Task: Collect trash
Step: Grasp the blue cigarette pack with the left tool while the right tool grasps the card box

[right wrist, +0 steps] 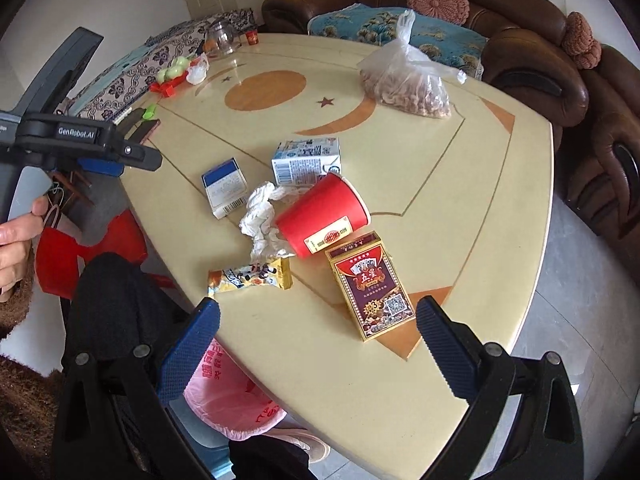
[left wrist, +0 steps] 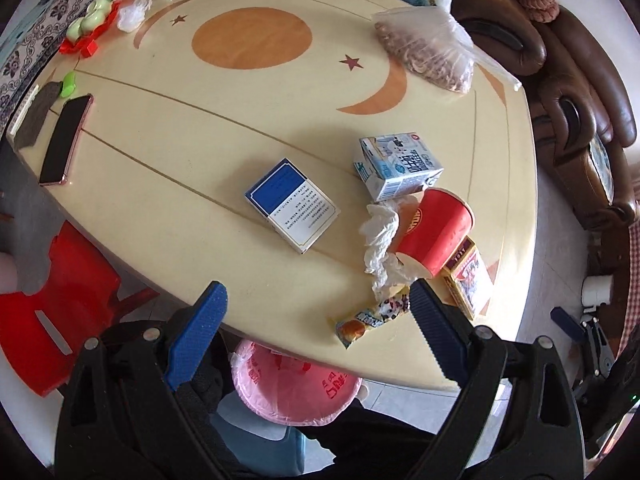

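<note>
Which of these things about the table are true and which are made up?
1. The red paper cup lies on its side. True.
2. The left gripper holds the snack wrapper. False: its fingers are apart and hold nothing; the wrapper lies on the table.
3. A crumpled white tissue lies next to the cup. True.
4. The milk carton is inside the pink-lined bin. False: it lies on the table, beyond the cup.
5. The right gripper is open. True.
6. The bag of nuts is next to the playing card box. False: the bag sits far across the table.
</note>
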A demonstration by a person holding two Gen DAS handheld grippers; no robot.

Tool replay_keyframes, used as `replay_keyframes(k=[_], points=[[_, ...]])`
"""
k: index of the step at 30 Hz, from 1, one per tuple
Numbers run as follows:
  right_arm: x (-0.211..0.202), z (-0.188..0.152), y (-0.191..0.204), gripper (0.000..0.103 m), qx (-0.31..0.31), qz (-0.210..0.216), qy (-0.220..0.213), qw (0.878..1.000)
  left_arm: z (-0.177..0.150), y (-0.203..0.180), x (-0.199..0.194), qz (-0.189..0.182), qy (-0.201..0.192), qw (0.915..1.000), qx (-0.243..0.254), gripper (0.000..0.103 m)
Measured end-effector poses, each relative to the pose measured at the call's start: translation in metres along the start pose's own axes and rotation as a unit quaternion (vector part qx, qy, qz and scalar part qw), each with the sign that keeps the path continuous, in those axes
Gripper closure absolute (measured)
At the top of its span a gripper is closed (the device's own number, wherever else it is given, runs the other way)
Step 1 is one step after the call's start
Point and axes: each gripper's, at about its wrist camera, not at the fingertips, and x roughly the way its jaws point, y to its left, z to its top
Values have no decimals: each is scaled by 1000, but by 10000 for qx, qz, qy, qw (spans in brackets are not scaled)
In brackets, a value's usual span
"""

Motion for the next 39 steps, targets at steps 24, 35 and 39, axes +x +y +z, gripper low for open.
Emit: replay_keyframes(k=[24, 35, 39], points=[[119, 18, -49, 7, -709, 648, 949, 9908, 56, 33, 145, 282, 806, 9688, -2327, 13], [132, 15, -44, 11, -979, 504, 993, 9890, 63, 27, 158, 460, 901, 9606, -2589, 11], [129, 14, -43, 27, -1038, 199, 913, 9902, 67, 26, 157, 566, 941, 9609, -2543, 19]])
